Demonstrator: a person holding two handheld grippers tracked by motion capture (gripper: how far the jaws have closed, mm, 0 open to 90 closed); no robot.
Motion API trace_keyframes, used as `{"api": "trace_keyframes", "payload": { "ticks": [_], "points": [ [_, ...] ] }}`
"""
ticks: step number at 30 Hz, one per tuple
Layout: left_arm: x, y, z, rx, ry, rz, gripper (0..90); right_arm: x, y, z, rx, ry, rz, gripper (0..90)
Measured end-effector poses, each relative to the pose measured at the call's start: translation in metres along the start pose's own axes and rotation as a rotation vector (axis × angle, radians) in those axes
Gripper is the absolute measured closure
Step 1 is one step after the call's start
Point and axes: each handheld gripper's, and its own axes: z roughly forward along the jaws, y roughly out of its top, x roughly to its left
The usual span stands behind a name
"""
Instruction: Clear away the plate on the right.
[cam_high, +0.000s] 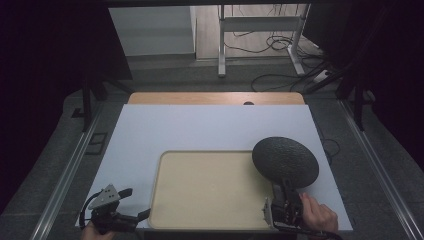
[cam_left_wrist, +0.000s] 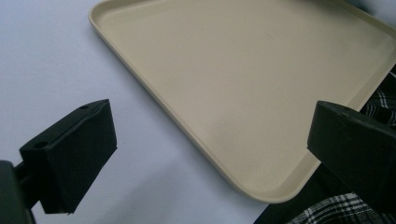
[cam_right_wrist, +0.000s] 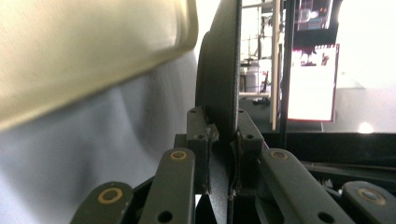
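Meanwhile right gripper (cam_high: 286, 196) clamped dark round plate (cam_high: 285, 161) by near rim, jaws pinching it; plate overlapped right edge of beige tray (cam_high: 207, 222). Left gripper (cam_high: 131, 203) hovered at tray's left corner, jaws wide apart, empty. Tray lay on white counter (cam_high: 200, 127)

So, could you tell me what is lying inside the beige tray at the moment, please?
Nothing visible: the beige tray shows a bare floor. The dark round plate, clamped at its edge by the right gripper, overlaps the tray's far right corner, so that covered corner cannot be checked.
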Motion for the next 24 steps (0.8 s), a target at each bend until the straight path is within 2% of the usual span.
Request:
{"api": "trace_keyframes", "payload": {
  "ticks": [2,3,5,6,7,10,11,15,17,18,19,22,23,24],
  "points": [
    [0.0,0.0,0.0,0.0,0.0,-0.001,1.0,0.0,0.002,-0.002,0.004,0.005,-0.005,80.2],
    [0.0,0.0,0.0,-0.002,-0.001,-0.002,1.0,0.001,0.007,-0.003,-0.023,0.003,-0.007,79.9],
    [0.0,0.0,0.0,-0.003,-0.001,-0.004,0.9,0.001,0.009,-0.005,-0.023,0.01,-0.013,79.9],
    [0.001,0.0,0.0,-0.003,-0.003,-0.006,1.0,0.002,0.013,-0.005,-0.057,0.001,-0.018,79.7],
    [0.001,0.0,0.0,-0.003,-0.003,-0.007,1.0,0.002,0.016,-0.008,-0.04,0.008,-0.026,79.6],
    [0.001,0.0,0.0,-0.005,-0.004,-0.008,1.0,0.003,0.02,-0.01,-0.057,0.012,-0.038,79.3],
    [0.001,0.0,0.0,-0.004,-0.005,-0.011,1.0,0.005,0.024,-0.009,-0.095,0.004,-0.038,79.2],
    [0.002,0.0,0.0,-0.005,-0.005,-0.013,0.9,0.006,0.034,-0.015,-0.105,0.013,-0.064,78.8],
    [0.002,-0.001,-0.001,-0.008,-0.006,-0.014,1.0,0.009,0.037,-0.014,-0.141,0.008,-0.063,78.5],
    [0.002,-0.001,-0.001,-0.008,-0.006,-0.014,0.9,0.009,0.037,-0.014,-0.141,0.008,-0.063,78.5],
    [0.002,-0.001,-0.001,-0.009,-0.007,-0.016,1.0,0.008,0.042,-0.018,-0.135,0.023,-0.084,78.4],
    [0.002,-0.001,-0.001,-0.011,-0.008,-0.016,0.9,0.011,0.048,-0.018,-0.17,0.012,-0.09,78.2],
    [0.002,-0.001,-0.001,-0.012,-0.009,-0.017,1.0,0.011,0.05,-0.02,-0.16,0.021,-0.095,78.1],
    [0.003,-0.001,-0.001,-0.013,-0.011,-0.02,0.9,0.012,0.051,-0.018,-0.188,0.014,-0.092,78.1]
  ]
}}
